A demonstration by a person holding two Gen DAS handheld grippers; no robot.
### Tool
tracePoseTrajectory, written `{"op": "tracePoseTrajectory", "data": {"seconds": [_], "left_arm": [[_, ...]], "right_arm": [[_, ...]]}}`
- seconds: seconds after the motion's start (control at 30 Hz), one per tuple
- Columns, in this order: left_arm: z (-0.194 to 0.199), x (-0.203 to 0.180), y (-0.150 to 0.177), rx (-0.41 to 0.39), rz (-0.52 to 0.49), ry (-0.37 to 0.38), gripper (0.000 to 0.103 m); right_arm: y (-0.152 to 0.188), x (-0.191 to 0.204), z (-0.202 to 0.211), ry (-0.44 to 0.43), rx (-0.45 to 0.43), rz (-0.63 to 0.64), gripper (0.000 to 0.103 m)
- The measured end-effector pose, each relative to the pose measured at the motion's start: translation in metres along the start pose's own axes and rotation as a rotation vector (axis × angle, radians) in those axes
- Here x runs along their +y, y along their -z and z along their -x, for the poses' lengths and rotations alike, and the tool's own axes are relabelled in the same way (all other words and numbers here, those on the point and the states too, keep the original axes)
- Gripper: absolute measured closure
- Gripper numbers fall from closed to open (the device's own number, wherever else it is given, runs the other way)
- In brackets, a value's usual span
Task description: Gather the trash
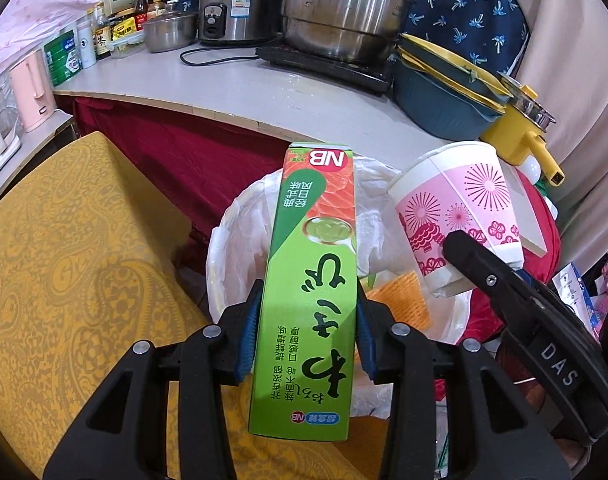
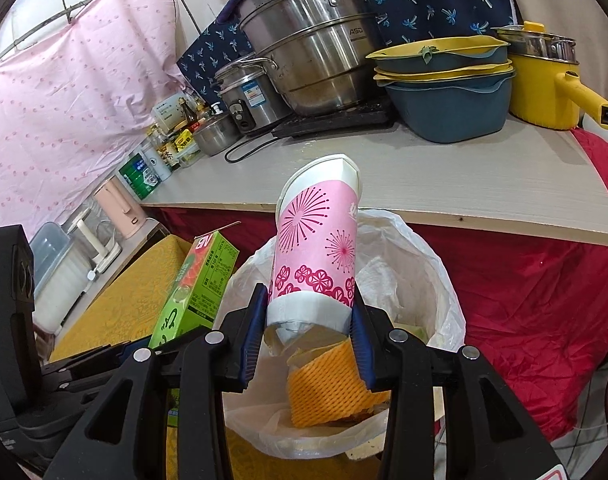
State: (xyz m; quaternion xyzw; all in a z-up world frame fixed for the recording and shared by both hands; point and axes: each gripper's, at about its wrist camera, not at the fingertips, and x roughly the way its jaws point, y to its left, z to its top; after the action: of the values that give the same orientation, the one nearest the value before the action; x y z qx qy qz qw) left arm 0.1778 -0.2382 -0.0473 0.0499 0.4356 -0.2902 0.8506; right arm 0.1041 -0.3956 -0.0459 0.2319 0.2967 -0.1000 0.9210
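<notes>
My left gripper (image 1: 306, 332) has its blue pads pressed on the flanks of a green carton (image 1: 310, 280), held part-open over the near rim of the bin bag (image 1: 240, 236). My right gripper (image 2: 310, 340) clamps the base of a pink paper cup (image 2: 316, 248), above the same bag's mouth. Orange mesh (image 2: 328, 384) lies inside.

Left wrist view: we look steeply down, close over the lined bin (image 1: 240, 240), counter (image 1: 224, 80) across the top. Right wrist view: shallower tilt, same bin (image 2: 432, 264) lower centre. Both share bin, counter, steamer pot (image 2: 304, 52).
</notes>
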Motion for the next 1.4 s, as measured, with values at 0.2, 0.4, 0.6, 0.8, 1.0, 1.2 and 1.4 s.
{"op": "tracePoseTrajectory", "data": {"seconds": [0.2, 0.4, 0.6, 0.8, 1.0, 1.2, 1.4], "left_arm": [[-0.002, 0.011, -0.005, -0.020, 0.062, -0.026, 0.031], [0.009, 0.022, -0.004, -0.036, 0.074, -0.047, 0.031], [0.033, 0.030, 0.004, -0.067, 0.060, -0.094, 0.030], [0.065, 0.031, 0.018, -0.112, 0.031, -0.149, 0.023], [0.090, 0.033, 0.036, -0.121, 0.036, -0.191, 0.016], [0.112, 0.035, 0.056, -0.128, 0.057, -0.237, 0.012], [0.132, 0.032, 0.076, -0.131, 0.062, -0.253, 0.012]], "right_arm": [[-0.007, 0.001, -0.001, 0.018, -0.032, -0.012, 0.045], [-0.007, 0.007, 0.006, 0.013, -0.040, -0.005, 0.044], [-0.004, 0.020, 0.024, 0.017, -0.047, 0.016, 0.040], [0.003, 0.035, 0.051, 0.040, -0.047, 0.061, 0.030], [0.017, 0.045, 0.078, 0.067, -0.036, 0.113, 0.021], [0.033, 0.054, 0.107, 0.126, -0.043, 0.199, 0.016], [0.048, 0.057, 0.127, 0.153, -0.036, 0.236, 0.007]]}}
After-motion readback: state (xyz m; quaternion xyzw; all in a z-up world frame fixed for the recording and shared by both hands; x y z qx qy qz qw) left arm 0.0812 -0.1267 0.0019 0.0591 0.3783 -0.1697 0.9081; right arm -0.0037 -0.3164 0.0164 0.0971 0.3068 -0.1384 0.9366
